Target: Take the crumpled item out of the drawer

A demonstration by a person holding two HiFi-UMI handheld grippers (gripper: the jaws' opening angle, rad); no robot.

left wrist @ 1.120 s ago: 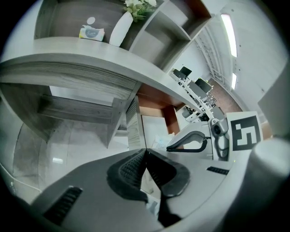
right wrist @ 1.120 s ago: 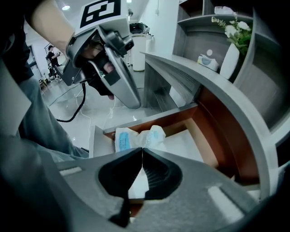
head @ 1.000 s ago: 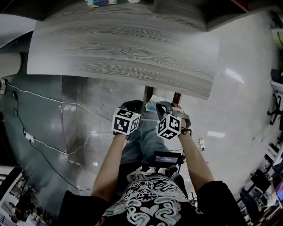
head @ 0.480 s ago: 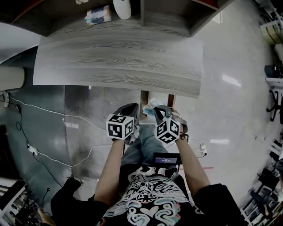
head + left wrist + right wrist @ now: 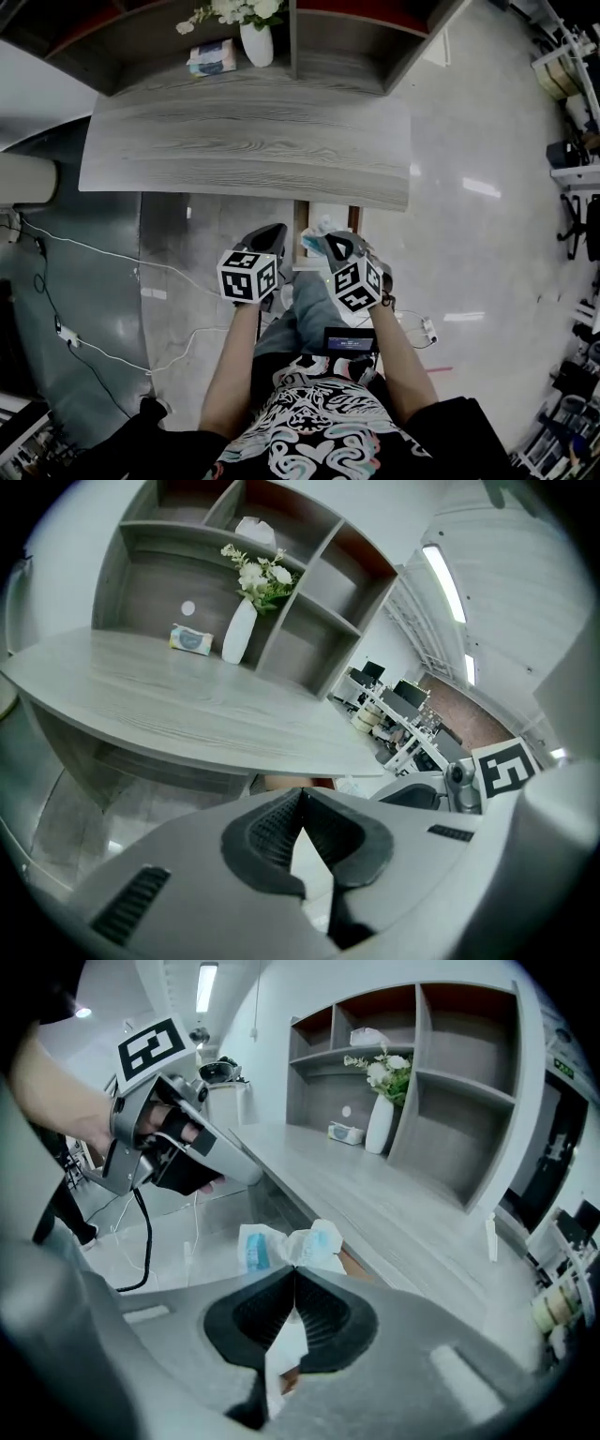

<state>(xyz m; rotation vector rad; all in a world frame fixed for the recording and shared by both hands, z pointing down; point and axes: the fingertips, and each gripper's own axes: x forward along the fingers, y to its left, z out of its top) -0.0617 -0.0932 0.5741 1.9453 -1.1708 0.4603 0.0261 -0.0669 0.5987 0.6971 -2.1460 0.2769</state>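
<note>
A crumpled white and blue item [image 5: 286, 1246] is pinched at the tips of my right gripper [image 5: 292, 1274], which is shut on it. In the head view the item [image 5: 317, 236] hangs just in front of the open drawer [image 5: 300, 217] under the desk's front edge, with the right gripper [image 5: 333, 246] behind it. My left gripper [image 5: 273, 236] is beside it on the left, shut with nothing between its jaws [image 5: 300, 797]. The drawer's brown side [image 5: 352, 1265] shows just past the item.
The grey wooden desk [image 5: 244, 141] spreads ahead, with a shelf unit at its back. On it stand a white vase of flowers [image 5: 256, 37] and a tissue pack [image 5: 211, 58]. White cables [image 5: 94, 253] trail over the floor at the left. The person's legs are below the grippers.
The head view has tilted up, so the shelf and vase now show. Both grippers sit slightly further back from the desk's edge, the right one still holding the item.
</note>
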